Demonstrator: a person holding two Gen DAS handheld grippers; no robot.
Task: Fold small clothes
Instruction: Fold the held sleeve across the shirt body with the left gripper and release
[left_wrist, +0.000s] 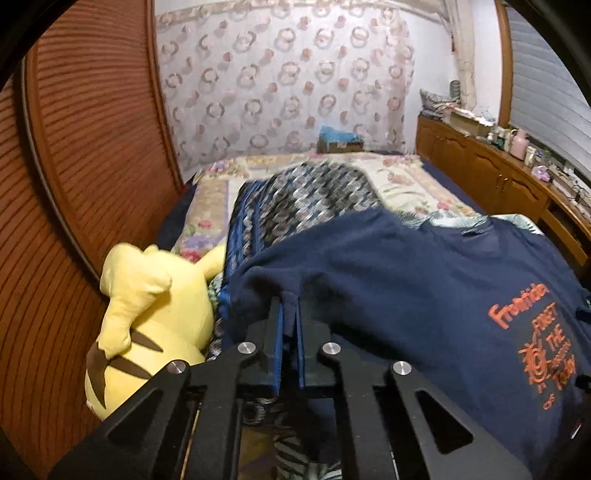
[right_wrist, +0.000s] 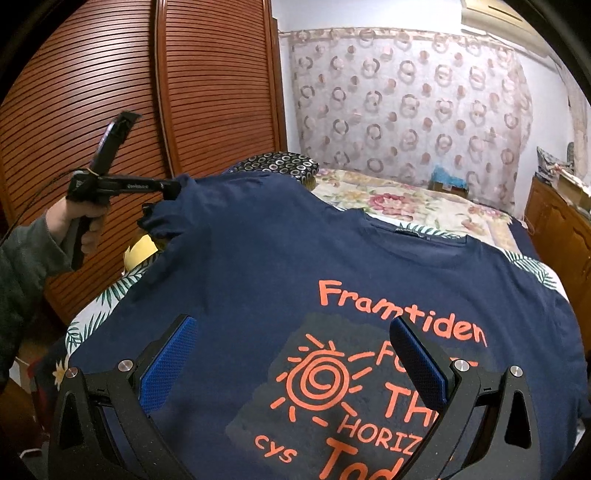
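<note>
A navy T-shirt (left_wrist: 406, 280) (right_wrist: 258, 258) with an orange sun print lies spread on the bed, print side up. My left gripper (left_wrist: 291, 301) is shut on a pinch of its left sleeve, which is lifted off the bed. The right wrist view shows that gripper (right_wrist: 168, 188) at the left, held by a hand (right_wrist: 86, 218) in a grey sleeve. My right gripper (right_wrist: 293, 347) hovers open over the printed chest, one blue pad (right_wrist: 170, 362) on each side of the sun, with nothing between the pads.
A yellow plush toy (left_wrist: 147, 295) (right_wrist: 142, 249) lies by the bed's left edge against the louvred wooden wardrobe (left_wrist: 92, 147). A dark patterned cloth (left_wrist: 303, 199) lies beyond the shirt on the floral bedcover (left_wrist: 406, 181). Wooden cabinets (left_wrist: 498, 173) line the right side.
</note>
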